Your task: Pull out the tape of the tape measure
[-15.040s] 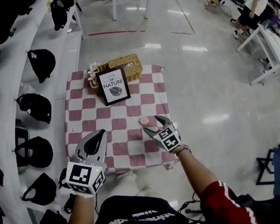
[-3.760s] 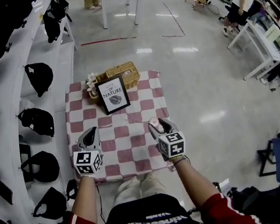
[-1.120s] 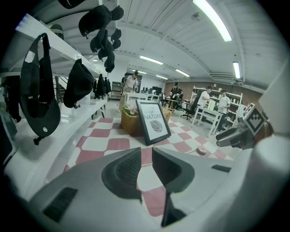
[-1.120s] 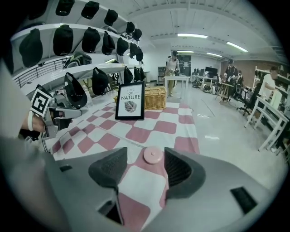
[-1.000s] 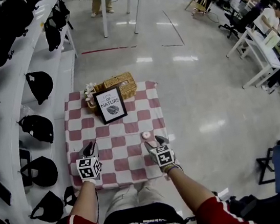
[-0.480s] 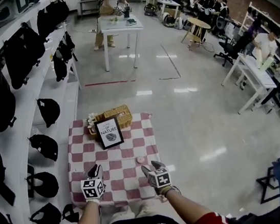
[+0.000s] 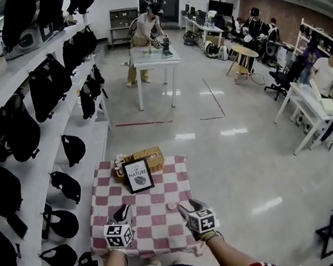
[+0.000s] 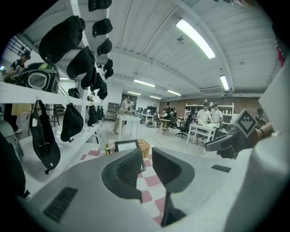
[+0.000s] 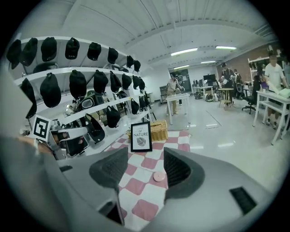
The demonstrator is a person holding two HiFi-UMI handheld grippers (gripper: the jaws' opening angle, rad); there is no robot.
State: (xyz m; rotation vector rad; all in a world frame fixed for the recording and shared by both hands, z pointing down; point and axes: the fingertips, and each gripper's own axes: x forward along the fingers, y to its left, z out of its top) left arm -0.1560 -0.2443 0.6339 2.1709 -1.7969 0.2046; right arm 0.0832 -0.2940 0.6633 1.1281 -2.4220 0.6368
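While the pink tape measure lies ungripped on the checkered worktop down ahead of your right gripper, it and your left gripper hang empty, jaws apart, so no pull's begun: drop, clamp case, hook tape.

Small round pink tape measure, lying flat on checked tablecloth, toward its right side

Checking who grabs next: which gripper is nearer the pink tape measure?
Right. The right gripper hovers just right of the pink tape measure; the left gripper, well left.
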